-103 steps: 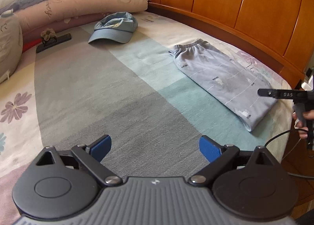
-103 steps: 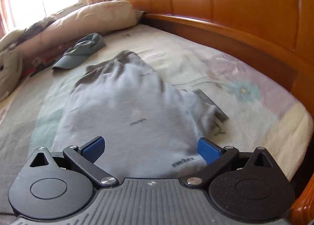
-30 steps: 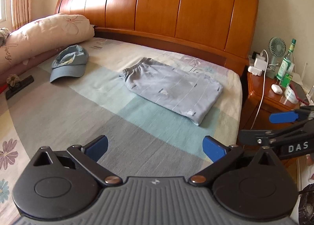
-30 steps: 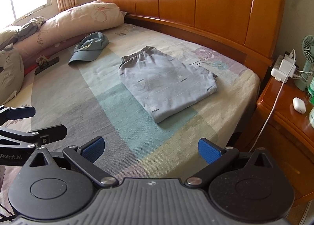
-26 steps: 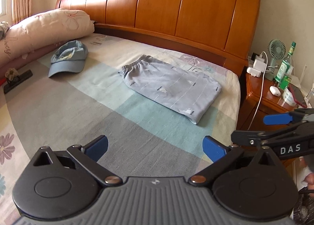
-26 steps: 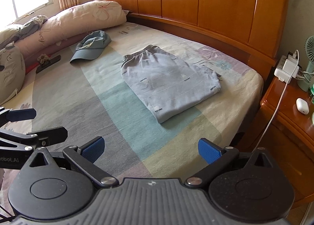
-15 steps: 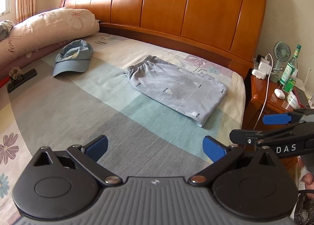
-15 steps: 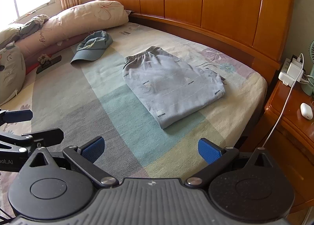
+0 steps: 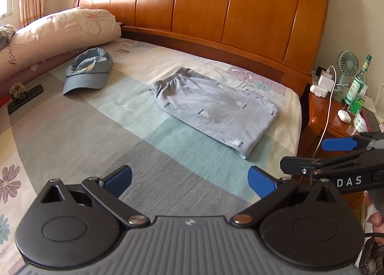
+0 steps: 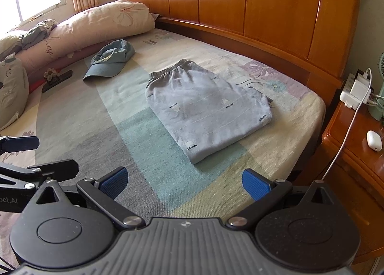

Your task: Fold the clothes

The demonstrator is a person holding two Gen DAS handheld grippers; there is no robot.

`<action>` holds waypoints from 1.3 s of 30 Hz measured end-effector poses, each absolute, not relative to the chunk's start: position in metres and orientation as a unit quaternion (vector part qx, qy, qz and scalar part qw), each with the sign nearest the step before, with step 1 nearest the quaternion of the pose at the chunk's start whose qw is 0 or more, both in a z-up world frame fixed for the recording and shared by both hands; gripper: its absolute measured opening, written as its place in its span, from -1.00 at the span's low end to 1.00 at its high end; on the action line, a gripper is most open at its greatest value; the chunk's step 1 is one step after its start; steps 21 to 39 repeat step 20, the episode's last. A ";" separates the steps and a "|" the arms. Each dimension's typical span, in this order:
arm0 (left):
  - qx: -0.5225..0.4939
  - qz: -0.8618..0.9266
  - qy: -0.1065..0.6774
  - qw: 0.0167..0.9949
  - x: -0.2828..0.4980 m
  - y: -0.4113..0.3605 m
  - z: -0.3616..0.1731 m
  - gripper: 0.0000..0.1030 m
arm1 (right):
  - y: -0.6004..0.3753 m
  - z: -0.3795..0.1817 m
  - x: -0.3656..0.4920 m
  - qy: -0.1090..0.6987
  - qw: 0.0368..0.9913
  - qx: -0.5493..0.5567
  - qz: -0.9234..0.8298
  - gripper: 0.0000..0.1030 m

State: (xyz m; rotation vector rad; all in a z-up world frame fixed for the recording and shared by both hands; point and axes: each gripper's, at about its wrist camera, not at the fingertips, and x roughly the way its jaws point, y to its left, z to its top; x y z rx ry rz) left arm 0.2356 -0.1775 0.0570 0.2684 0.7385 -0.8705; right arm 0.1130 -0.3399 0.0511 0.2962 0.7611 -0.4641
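Both jaws spread wide, well short of the folded shorts [image 9: 213,109] ahead

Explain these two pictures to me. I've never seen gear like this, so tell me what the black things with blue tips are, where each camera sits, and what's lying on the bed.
No robot here: a person holds a hand tool in each hand. Each has a camera looking forward along its two blue-tipped fingers.

One picture is from the left gripper, with the right one poking in at the side. The other is from the right gripper. Both are open and hold nothing.

On the bed lie folded light-blue shorts, apart from both tools, and a blue cap near the pillow. A nightstand with a fan, a bottle and a charger stands beside the bed.
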 end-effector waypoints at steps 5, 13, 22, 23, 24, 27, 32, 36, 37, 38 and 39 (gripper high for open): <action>0.127 -0.406 0.354 0.833 0.236 -0.186 0.055 0.99 | -0.349 0.049 0.115 0.369 0.892 0.144 -0.220 1.00; 0.131 -0.393 0.363 0.834 0.241 -0.204 0.052 0.98 | -0.368 0.045 0.123 0.372 0.893 0.147 -0.208 1.00; 0.129 -0.381 0.370 0.837 0.248 -0.215 0.048 0.99 | -0.385 0.040 0.136 0.377 0.893 0.149 -0.196 1.00; 0.129 -0.381 0.370 0.837 0.248 -0.215 0.048 0.99 | -0.385 0.040 0.136 0.377 0.893 0.149 -0.196 1.00; 0.129 -0.381 0.370 0.837 0.248 -0.215 0.048 0.99 | -0.385 0.040 0.136 0.377 0.893 0.149 -0.196 1.00; 0.129 -0.381 0.370 0.837 0.248 -0.215 0.048 0.99 | -0.385 0.040 0.136 0.377 0.893 0.149 -0.196 1.00; 0.129 -0.381 0.370 0.837 0.248 -0.215 0.048 0.99 | -0.385 0.040 0.136 0.377 0.893 0.149 -0.196 1.00; 0.129 -0.381 0.370 0.837 0.248 -0.215 0.048 0.99 | -0.385 0.040 0.136 0.377 0.893 0.149 -0.196 1.00; 0.129 -0.381 0.370 0.837 0.248 -0.215 0.048 0.99 | -0.385 0.040 0.136 0.377 0.893 0.149 -0.196 1.00; 0.129 -0.381 0.370 0.837 0.248 -0.215 0.048 0.99 | -0.385 0.040 0.136 0.377 0.893 0.149 -0.196 1.00; 0.129 -0.381 0.370 0.837 0.248 -0.215 0.048 0.99 | -0.385 0.040 0.136 0.377 0.893 0.149 -0.196 1.00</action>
